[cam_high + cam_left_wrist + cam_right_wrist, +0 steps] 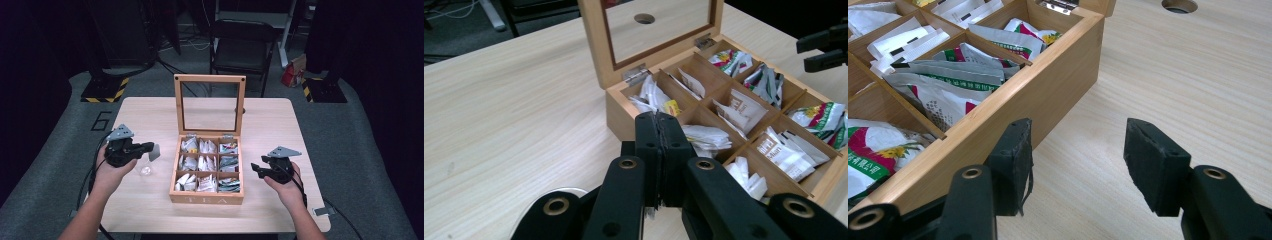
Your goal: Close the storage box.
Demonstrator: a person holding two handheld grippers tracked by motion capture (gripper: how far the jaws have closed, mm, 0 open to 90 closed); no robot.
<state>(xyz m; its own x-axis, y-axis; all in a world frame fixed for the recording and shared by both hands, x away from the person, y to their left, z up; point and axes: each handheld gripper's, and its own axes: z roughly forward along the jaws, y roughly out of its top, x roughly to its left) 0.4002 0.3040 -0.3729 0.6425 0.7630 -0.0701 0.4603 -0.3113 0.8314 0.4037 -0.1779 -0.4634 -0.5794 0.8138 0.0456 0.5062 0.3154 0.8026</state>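
A wooden tea box (206,196) stands mid-table with its glass lid (209,105) upright. Its nine compartments hold tea packets (741,107): white ones to the left and middle, green and red ones (955,75) on the right. My left gripper (150,148) hovers left of the box, shut on a thin grey packet (154,152) above a small clear glass (145,170). In the left gripper view the jaws (659,125) are pressed together, with the glass rim (560,192) below them. My right gripper (256,170) is open and empty, just off the box's right wall (1048,90); its jaws (1078,165) stand wide apart.
The table (280,125) has a round hole (1180,5) behind the box. A black folding chair (242,45) and a red bag (294,72) stand on the floor beyond the far edge. Bare wood lies on both sides of the box.
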